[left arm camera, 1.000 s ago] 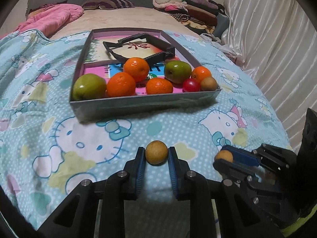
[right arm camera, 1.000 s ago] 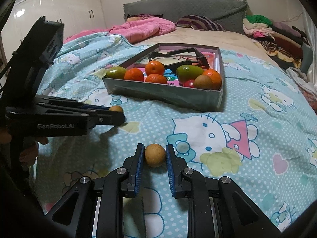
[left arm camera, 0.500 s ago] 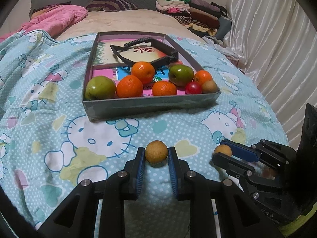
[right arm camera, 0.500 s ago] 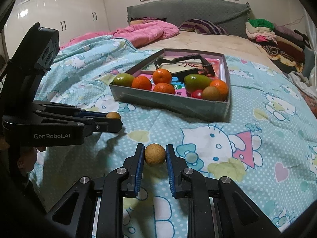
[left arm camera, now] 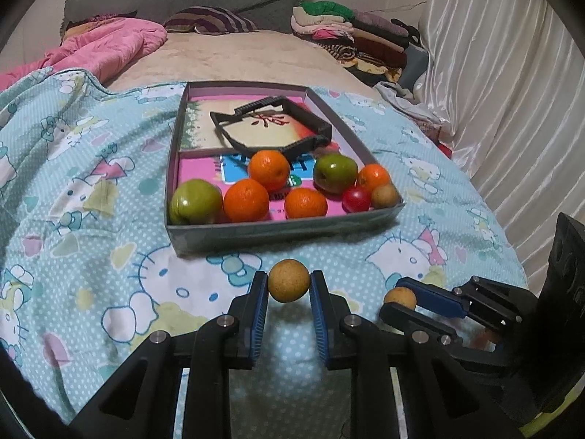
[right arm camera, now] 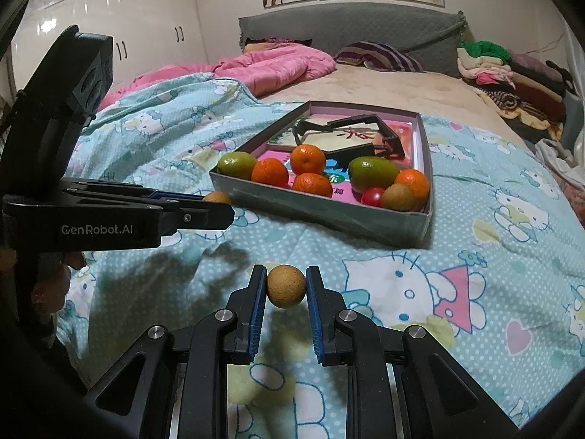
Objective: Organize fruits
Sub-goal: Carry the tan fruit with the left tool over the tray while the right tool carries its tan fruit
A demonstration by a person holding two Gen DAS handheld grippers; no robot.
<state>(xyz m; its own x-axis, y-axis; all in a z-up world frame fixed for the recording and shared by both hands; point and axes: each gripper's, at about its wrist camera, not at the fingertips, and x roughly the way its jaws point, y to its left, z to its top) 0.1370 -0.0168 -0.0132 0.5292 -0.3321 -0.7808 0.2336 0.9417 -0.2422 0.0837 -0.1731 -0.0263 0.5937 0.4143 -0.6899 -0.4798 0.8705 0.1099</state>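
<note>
My left gripper is shut on a small round tan fruit, lifted above the bedspread in front of the grey box. My right gripper is shut on a second tan fruit; that gripper also shows low right in the left wrist view, the right gripper. The left gripper reaches in from the left in the right wrist view. The box holds two green fruits, several oranges, a small red fruit and a tan one.
A black frame lies in the box's far half. The box rests on a blue cartoon-print blanket over a bed. A pink quilt and folded clothes lie at the far end; a pale curtain hangs at the right.
The left gripper has risen with its tan fruit, so the box and the bed's far end look farther off. The right gripper has kept nearly still, holding its fruit.
</note>
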